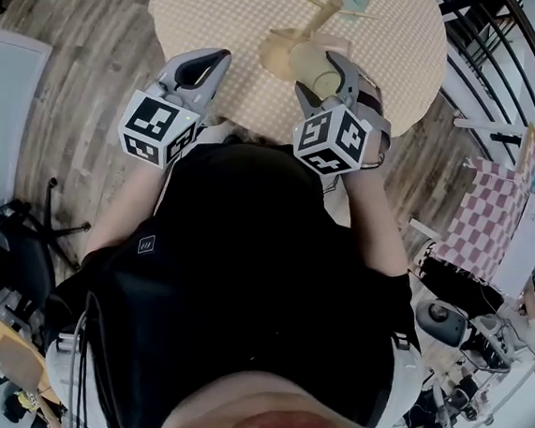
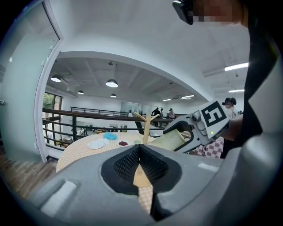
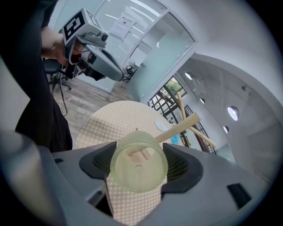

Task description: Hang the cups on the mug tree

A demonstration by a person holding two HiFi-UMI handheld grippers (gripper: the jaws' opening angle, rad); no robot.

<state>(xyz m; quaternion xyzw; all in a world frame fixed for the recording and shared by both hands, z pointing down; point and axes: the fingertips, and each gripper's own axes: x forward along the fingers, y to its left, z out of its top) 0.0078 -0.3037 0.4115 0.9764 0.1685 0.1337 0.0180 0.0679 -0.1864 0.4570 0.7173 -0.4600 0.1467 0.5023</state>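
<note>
A wooden mug tree [image 1: 317, 16] stands on its round base on the round checked table [image 1: 222, 6]. My right gripper [image 1: 320, 80] is shut on a pale green translucent cup [image 1: 312, 64] right beside the tree. In the right gripper view the cup [image 3: 138, 164] sits between the pads, bottom toward the camera, and a peg of the mug tree [image 3: 183, 121] reaches into it. My left gripper [image 1: 218, 61] hovers over the table's near edge, left of the tree, shut and holding nothing. From the left gripper view its jaws [image 2: 139, 150] meet at the tips, with the tree [image 2: 146, 128] ahead.
At the far side of the table lie a white plate [image 2: 95, 144], a blue object [image 2: 110, 136] and a small dish [image 2: 122, 143]. A black railing [image 1: 490, 51] runs to the right of the table, with a pink checked cloth [image 1: 483, 220] below it.
</note>
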